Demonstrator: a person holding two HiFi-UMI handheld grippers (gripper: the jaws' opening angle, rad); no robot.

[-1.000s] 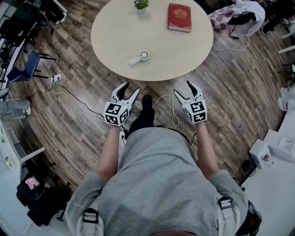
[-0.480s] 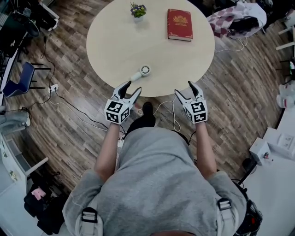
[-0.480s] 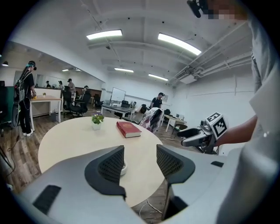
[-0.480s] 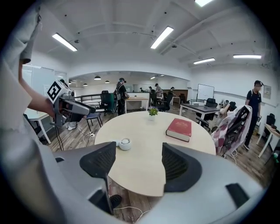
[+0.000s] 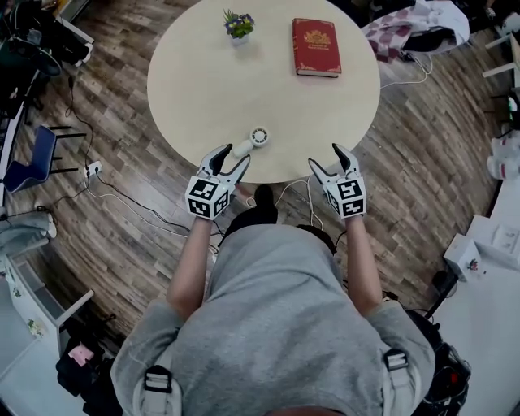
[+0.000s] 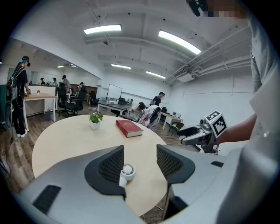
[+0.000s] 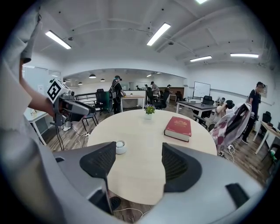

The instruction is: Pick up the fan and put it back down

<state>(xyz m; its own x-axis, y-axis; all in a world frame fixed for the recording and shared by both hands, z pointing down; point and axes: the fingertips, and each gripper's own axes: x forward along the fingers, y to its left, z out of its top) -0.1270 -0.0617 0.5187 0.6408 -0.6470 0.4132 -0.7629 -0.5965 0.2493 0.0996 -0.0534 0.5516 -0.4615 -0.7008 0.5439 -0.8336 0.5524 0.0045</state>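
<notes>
**Item: fan (image 5: 252, 142), one.** It is small, white and handheld, with a round head on a short stubby handle. It lies flat near the front edge of the worktop (image 5: 244, 77), handle end toward us.

We judge it light and rigid, with a smooth plastic shell that may slip under the pads. The grilled head looks like the more delicate part. We would grip across the handle, close under the head, so it does not tip.

**Tools, two.**
- The left tool (image 5: 232, 158) has its jaws apart with nothing in them. It sits just short of the fan, which its own view frames in the gap without touching it.
- The right tool (image 5: 326, 158) also has its jaws apart and empty. It sits at the worktop's front edge, well to the right of the fan.

**Other things on the worktop.**
- Red book (image 5: 315, 36), one, at the far right.
- Potted plant (image 5: 238, 24), one, at the far side, left of the book.

**Worktop, one.** It is round and pale.
</notes>
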